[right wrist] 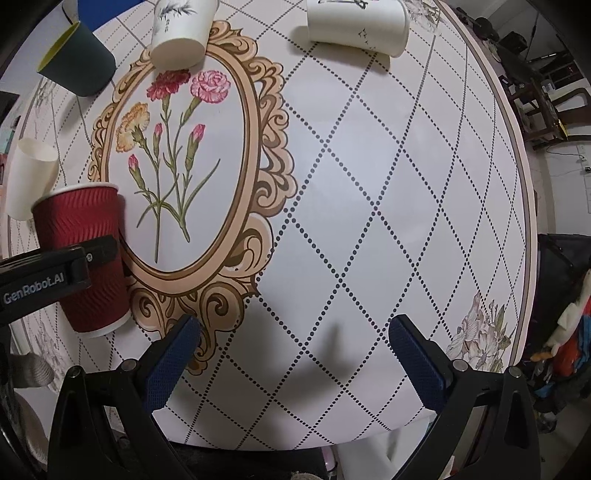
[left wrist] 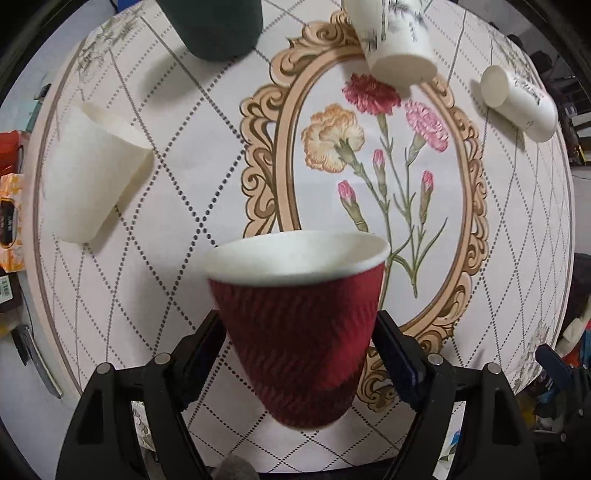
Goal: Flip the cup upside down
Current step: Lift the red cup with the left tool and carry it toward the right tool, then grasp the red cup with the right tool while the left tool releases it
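Observation:
A dark red ribbed paper cup (left wrist: pixel 299 332) with a white inside sits between the fingers of my left gripper (left wrist: pixel 301 339), which is shut on its sides. The cup is upright with its mouth up, slightly tilted. In the right wrist view the same red cup (right wrist: pixel 86 229) stands at the left with the left gripper's finger (right wrist: pixel 96 254) across it, its base at the tablecloth. My right gripper (right wrist: pixel 295 350) is open and empty above the tablecloth (right wrist: pixel 369 184), to the right of the cup.
Other cups stand around the round table: a plain white cup (left wrist: pixel 96 173) at left, a dark green cup (left wrist: pixel 218 26) at the back, two printed white cups (left wrist: pixel 399 40) (left wrist: pixel 521 103) at the back right. Clutter lies beyond the table edge (right wrist: pixel 524 206).

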`<state>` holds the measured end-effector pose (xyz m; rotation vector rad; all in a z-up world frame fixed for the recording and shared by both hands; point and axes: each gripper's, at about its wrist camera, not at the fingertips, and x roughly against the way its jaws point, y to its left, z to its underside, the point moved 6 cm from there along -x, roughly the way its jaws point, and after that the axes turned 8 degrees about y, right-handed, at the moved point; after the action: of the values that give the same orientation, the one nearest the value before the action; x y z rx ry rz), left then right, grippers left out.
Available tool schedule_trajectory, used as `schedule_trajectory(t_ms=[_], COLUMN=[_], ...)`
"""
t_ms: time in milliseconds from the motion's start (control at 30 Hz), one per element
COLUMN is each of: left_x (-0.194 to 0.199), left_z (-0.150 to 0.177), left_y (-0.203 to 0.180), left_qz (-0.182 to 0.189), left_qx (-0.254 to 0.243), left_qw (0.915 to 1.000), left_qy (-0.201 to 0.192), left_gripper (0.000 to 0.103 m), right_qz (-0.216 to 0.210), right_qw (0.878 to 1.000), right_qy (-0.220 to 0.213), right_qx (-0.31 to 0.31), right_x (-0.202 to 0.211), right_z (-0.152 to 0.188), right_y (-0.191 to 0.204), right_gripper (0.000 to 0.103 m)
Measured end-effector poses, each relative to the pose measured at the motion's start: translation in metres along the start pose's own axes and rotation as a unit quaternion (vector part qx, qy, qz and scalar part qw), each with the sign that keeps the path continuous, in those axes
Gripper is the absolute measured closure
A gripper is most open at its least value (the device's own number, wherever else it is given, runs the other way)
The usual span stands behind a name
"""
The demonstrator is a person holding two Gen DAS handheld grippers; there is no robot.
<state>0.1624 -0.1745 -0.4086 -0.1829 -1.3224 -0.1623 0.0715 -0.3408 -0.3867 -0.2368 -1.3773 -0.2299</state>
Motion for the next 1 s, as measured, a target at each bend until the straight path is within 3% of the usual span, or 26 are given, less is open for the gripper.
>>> schedule_trajectory(t_ms=[300, 467, 667, 767, 800, 833, 900, 1000], left_x=[0.055, 0.088, 0.088, 0.084, 0.081, 0.076, 0.065, 0.055], left_z=[0.031, 0.062, 0.103, 0.116, 0.121, 0.125, 0.134, 0.142], left_y=[0.009, 0.039, 0.081, 0.109, 0.117, 0.127, 0.145, 0.163], left_qz=[0.017, 0.025, 0.022, 0.012, 0.013, 0.013, 0.014, 0.024], left_qx=[0.039, 0.06, 0.101, 0.127, 0.137, 0.149, 0.172, 0.195], left_qw=[0.998, 0.9942, 0.9894, 0.9858, 0.9846, 0.9831, 0.9794, 0.9745], left_qy=[-0.048, -0.086, -0.101, -0.109, -0.108, -0.106, -0.105, -0.108], left_gripper=[0.024, 0.023, 0.023, 0.023, 0.019, 0.003, 0.001, 0.001], right_qz=[-0.014, -0.022, -0.038, -0.021, -0.011, 0.001, 0.009, -0.016], right_qw=[0.999, 0.998, 0.996, 0.992, 0.99, 0.988, 0.987, 0.987], right_qy=[-0.019, -0.035, -0.043, -0.059, -0.063, -0.068, -0.069, -0.069], right_qx=[0.025, 0.045, 0.074, 0.111, 0.124, 0.138, 0.148, 0.146], right_x=[0.027, 0.046, 0.066, 0.077, 0.08, 0.085, 0.091, 0.097], right_z=[0.008, 0.019, 0.038, 0.046, 0.047, 0.048, 0.049, 0.044], right_y=[0.004, 0.022, 0.044, 0.058, 0.064, 0.071, 0.082, 0.104], right_gripper=[0.0, 0.0, 0.0, 0.0, 0.0, 0.0, 0.0, 0.0])
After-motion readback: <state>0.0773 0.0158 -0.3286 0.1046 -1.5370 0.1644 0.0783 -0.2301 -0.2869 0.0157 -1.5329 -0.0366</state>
